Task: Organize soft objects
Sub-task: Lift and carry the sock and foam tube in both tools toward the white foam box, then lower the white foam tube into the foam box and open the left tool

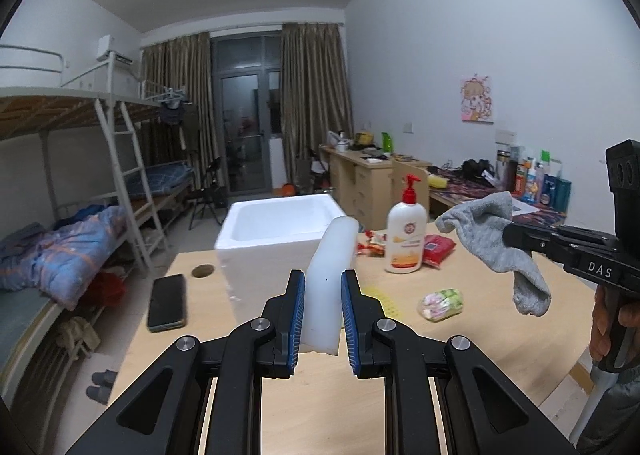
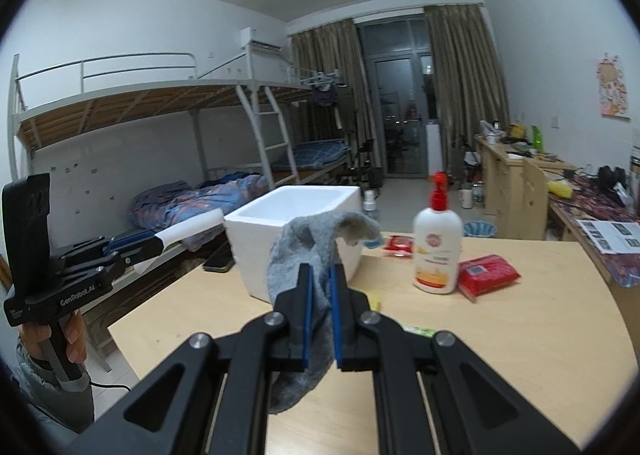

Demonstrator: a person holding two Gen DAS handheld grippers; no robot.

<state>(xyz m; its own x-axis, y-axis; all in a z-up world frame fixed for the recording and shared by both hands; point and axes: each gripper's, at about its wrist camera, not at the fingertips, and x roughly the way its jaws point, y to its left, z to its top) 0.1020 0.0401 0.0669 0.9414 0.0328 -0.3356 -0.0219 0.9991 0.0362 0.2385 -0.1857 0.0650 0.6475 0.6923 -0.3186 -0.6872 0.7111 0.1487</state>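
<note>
My left gripper is shut on a white foam block, held above the wooden table. The block points toward a white foam box standing at the table's far side. In the right wrist view the same block sticks out of the left gripper at left, short of the foam box. My right gripper is shut on a grey sock that hangs limp above the table, just in front of the box. The left wrist view shows that sock dangling at right.
A white lotion pump bottle with a red top stands right of the box. Red packets, a small wrapped sweet bag, a yellow item and a black phone lie on the table. Bunk beds stand left, desks right.
</note>
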